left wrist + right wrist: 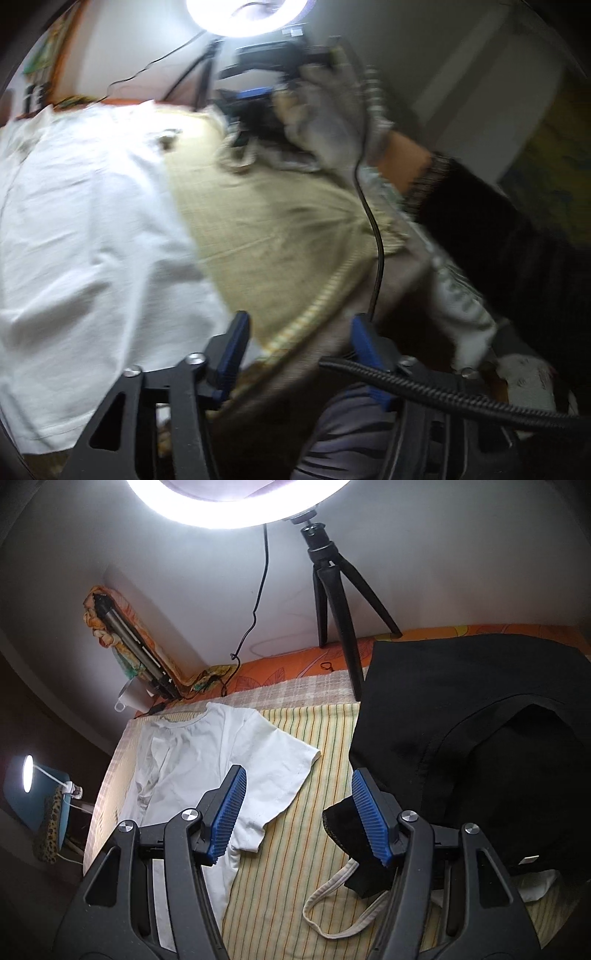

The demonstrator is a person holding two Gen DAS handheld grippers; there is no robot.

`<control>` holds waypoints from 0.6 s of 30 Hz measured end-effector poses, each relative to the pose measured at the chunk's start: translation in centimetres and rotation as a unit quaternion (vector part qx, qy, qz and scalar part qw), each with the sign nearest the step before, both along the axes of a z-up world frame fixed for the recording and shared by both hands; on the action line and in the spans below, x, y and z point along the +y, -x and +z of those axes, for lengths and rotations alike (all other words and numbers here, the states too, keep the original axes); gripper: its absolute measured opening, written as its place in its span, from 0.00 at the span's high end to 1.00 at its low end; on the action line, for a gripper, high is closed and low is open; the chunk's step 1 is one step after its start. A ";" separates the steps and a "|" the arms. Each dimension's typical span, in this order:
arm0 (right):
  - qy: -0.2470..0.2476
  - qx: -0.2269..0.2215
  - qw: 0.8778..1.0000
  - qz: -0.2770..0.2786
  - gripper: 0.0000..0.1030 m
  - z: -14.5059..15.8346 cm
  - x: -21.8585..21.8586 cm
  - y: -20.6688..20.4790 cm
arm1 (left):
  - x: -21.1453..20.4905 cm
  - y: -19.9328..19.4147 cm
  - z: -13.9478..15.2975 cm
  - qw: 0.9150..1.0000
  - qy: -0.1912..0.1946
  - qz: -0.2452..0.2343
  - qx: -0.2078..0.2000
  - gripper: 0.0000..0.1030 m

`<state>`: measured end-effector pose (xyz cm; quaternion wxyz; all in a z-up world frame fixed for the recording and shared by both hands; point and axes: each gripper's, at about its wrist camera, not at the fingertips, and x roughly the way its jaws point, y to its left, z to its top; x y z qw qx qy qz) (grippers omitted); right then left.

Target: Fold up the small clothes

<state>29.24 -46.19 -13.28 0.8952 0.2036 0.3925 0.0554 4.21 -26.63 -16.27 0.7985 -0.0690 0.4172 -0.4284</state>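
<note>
A white T-shirt (pixel 207 753) lies spread on the striped bedsheet (pixel 314 746), neck toward the wall, one sleeve out to the right. It also fills the left of the blurred left wrist view (pixel 85 229). My right gripper (pixel 299 812) is open and empty, held above the sheet between the T-shirt's sleeve and a black garment (pixel 461 720) heaped at the right. My left gripper (pixel 295 354) is open and empty above the sheet's edge beside the T-shirt. In the left wrist view, the gloved right hand (pixel 332 122) holds the other gripper.
A ring light (pixel 240 502) on a black tripod (pixel 332 590) stands at the wall. A white cup (pixel 131 696) and a rolled mat lie at the far left corner. A cream strap (pixel 343 897) lies near the front. A lamp (pixel 27 779) stands off the bed's left side.
</note>
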 end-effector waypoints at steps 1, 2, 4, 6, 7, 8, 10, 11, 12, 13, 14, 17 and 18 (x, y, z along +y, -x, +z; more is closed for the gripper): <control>-0.001 0.001 1.000 -0.002 0.39 0.0 -0.2 -0.1 | -0.4 0.3 0.2 1.000 -0.019 -0.005 -0.019 0.34; 0.001 0.001 1.000 -0.005 0.39 0.2 -0.3 -0.3 | -1.0 0.7 0.2 0.998 -0.042 -0.013 -0.038 0.34; 0.005 -0.003 1.000 -0.009 0.39 1.1 -0.5 -0.5 | -1.7 1.2 -0.2 0.994 -0.080 -0.023 -0.065 0.35; 0.016 -0.015 1.000 -0.008 0.39 2.6 -0.6 -0.3 | -1.9 1.3 -0.8 0.991 -0.107 -0.020 -0.081 0.35; 0.023 -0.020 1.000 -0.007 0.39 3.4 -0.6 -0.2 | -1.8 1.2 -1.0 0.990 -0.114 -0.008 -0.086 0.37; 0.026 -0.025 0.999 -0.003 0.39 4.0 -0.7 -0.1 | -1.7 0.9 -1.1 0.988 -0.122 0.008 -0.090 0.40; 0.027 -0.034 0.999 0.006 0.39 5.2 -0.8 0.1 | -1.9 0.3 -1.6 0.985 -0.141 0.029 -0.092 0.48; 0.023 -0.036 0.999 0.010 0.39 5.5 -0.8 0.1 | -2.1 0.0 -1.9 0.984 -0.148 0.033 -0.093 0.51; 0.019 -0.036 0.999 0.014 0.39 5.6 -0.8 0.1 | -2.2 -0.2 -2.3 0.982 -0.159 0.036 -0.093 0.52; 0.014 -0.034 0.999 0.016 0.39 5.6 -0.7 -0.1 | -2.4 -0.5 -2.7 0.981 -0.168 0.035 -0.091 0.54; 0.011 -0.030 0.999 0.019 0.39 5.3 -0.6 -0.4 | -2.7 -0.7 -3.1 0.980 -0.176 0.032 -0.089 0.55; 0.006 -0.018 0.999 0.031 0.39 4.3 0.3 -1.2 | -3.2 -0.4 -3.5 0.975 -0.192 0.027 -0.107 0.55; 0.007 -0.013 0.999 0.038 0.39 3.9 0.9 -1.6 | -3.3 -0.3 -3.5 0.974 -0.196 0.026 -0.113 0.56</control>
